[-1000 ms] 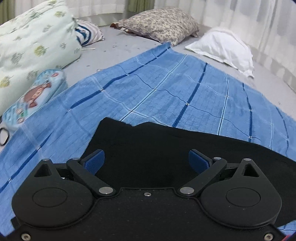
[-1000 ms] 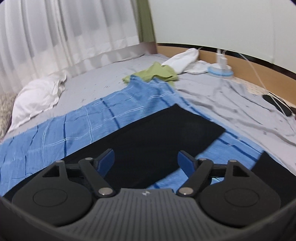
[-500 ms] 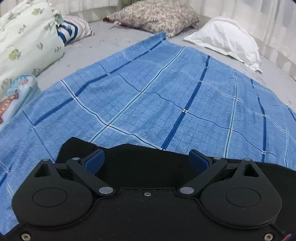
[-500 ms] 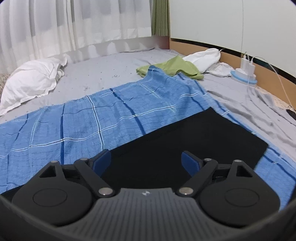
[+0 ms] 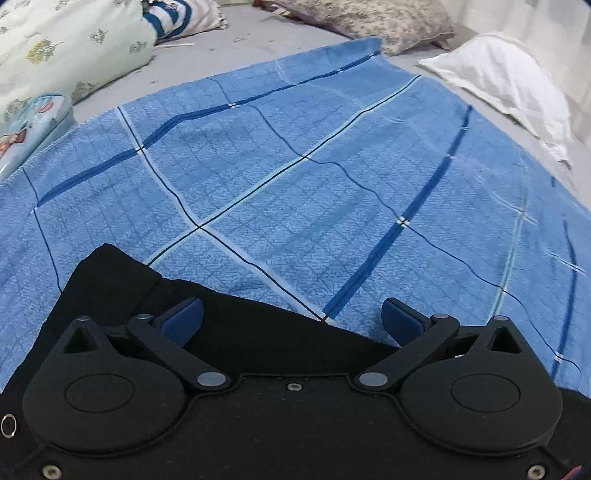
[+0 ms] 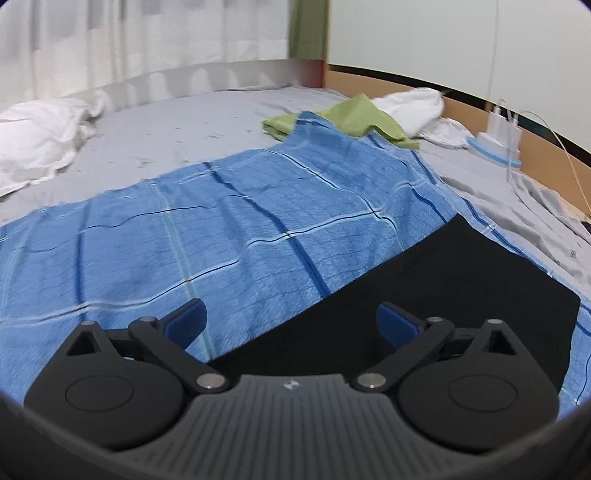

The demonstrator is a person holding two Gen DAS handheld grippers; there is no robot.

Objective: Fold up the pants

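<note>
I've got both sets of jaws spread wide and empty over the black pants [image 5: 258, 332], flat on the blue blanket [image 5: 295, 184] just beneath them, so I'd pinch one edge evenly before lifting.

Premises: a domestic bedroom. A bed with a grey sheet [image 6: 207, 122] carries a blue checked blanket [image 5: 295, 177], a white pillow [image 5: 506, 81], a floral pillow [image 5: 369, 18] and a leaf-print quilt [image 5: 66, 44]. Sheer white curtains [image 6: 129, 40] hang beyond the bed, and a wooden bed surround [image 6: 546, 162] holds a charger with trailing cable [image 6: 498, 127].
</note>
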